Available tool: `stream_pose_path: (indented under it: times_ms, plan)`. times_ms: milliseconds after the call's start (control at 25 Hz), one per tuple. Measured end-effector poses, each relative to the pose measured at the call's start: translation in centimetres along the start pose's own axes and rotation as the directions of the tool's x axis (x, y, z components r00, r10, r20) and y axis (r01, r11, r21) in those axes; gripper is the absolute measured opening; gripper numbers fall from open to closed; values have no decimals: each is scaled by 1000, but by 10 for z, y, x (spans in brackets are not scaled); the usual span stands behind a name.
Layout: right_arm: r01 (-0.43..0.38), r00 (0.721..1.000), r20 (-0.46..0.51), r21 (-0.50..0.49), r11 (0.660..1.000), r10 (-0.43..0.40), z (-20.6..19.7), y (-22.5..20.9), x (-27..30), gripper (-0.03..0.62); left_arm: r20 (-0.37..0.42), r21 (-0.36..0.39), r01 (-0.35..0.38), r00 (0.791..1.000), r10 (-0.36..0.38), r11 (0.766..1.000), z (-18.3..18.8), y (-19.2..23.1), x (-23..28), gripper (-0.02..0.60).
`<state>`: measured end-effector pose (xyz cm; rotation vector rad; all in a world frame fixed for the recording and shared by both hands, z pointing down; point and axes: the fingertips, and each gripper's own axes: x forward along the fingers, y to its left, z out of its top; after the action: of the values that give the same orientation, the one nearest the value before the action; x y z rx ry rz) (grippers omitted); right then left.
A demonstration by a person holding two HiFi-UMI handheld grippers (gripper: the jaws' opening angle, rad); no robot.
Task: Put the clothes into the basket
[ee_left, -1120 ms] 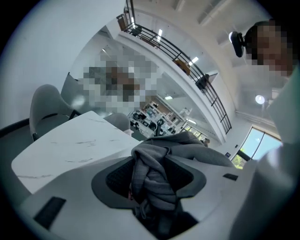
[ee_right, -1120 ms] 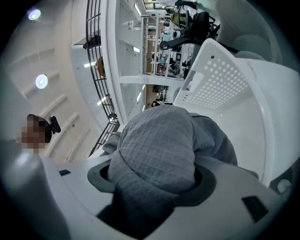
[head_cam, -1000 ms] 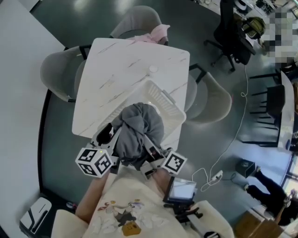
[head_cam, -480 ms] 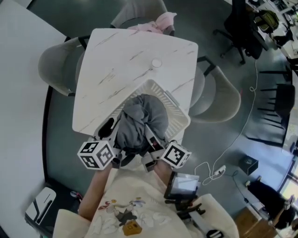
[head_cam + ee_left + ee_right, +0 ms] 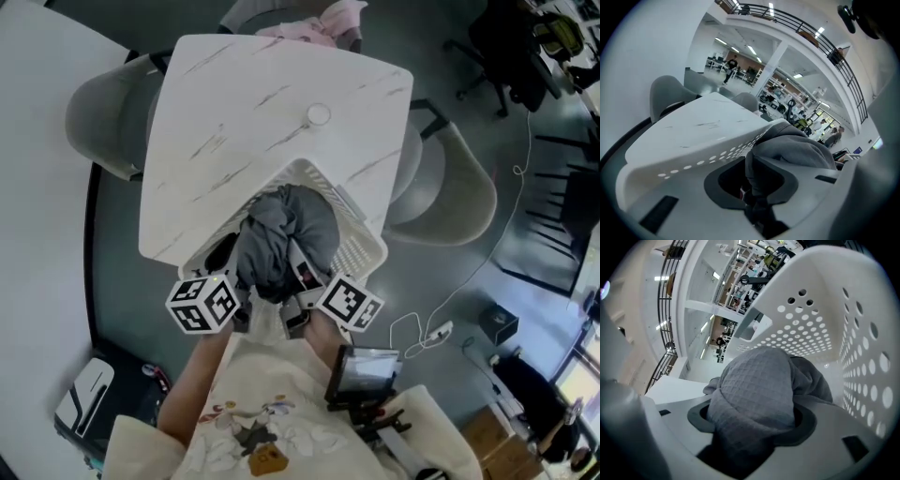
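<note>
The head view looks steeply down from above on the white marble-patterned table [image 5: 262, 112] and the white perforated plastic basket [image 5: 361, 251]. Both gripper views sit low and close, the left facing across the table, the right into the basket. All three share the crumpled grey cloth garment [image 5: 281, 234].

White marble-veined table [image 5: 234, 122], white perforated basket [image 5: 362, 247] at its near corner, small round disc [image 5: 319, 114] mid-table

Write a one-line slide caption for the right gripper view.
Right gripper clamps a bunched grey garment inside the white perforated basket.
</note>
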<state>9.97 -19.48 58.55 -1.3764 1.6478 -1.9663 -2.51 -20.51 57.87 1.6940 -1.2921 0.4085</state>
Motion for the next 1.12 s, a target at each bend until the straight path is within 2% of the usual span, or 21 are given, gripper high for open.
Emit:
stream_pose_path:
  times_ms: [200, 400, 560, 800, 880, 1000, 1120]
  plan:
    - [94, 995, -19, 43, 995, -94, 4, -16, 14, 293, -32, -64, -33, 999, 31, 997, -10, 16, 20, 58]
    - [247, 968, -61, 46, 968, -244, 0, -41, 21, 305, -82, -128, -68, 995, 58, 989, -30, 36, 41, 50]
    - [288, 955, -67, -9, 957, -288, 5, -45, 27, 305, -98, -187, -105, 991, 88, 977, -44, 44, 47, 44]
    - [376, 920, -83, -92, 922, -384, 6, -64, 50, 305, -144, -236, -189, 977, 158, 953, -64, 59, 59, 21]
    - [393, 912, -76, -115, 912, -403, 9, -72, 57, 305, -162, -291, -185, 977, 142, 939, -71, 62, 68, 21]
    - [413, 903, -71, -134, 901, -425, 10, -89, 67, 310, -186, -422, -170, 978, 99, 891, -85, 67, 74, 21]
    - [410, 903, -69, -150, 900, -423, 11, -96, 71, 313, -160, -455, -157, 983, 93, 877, -80, 65, 66, 21]
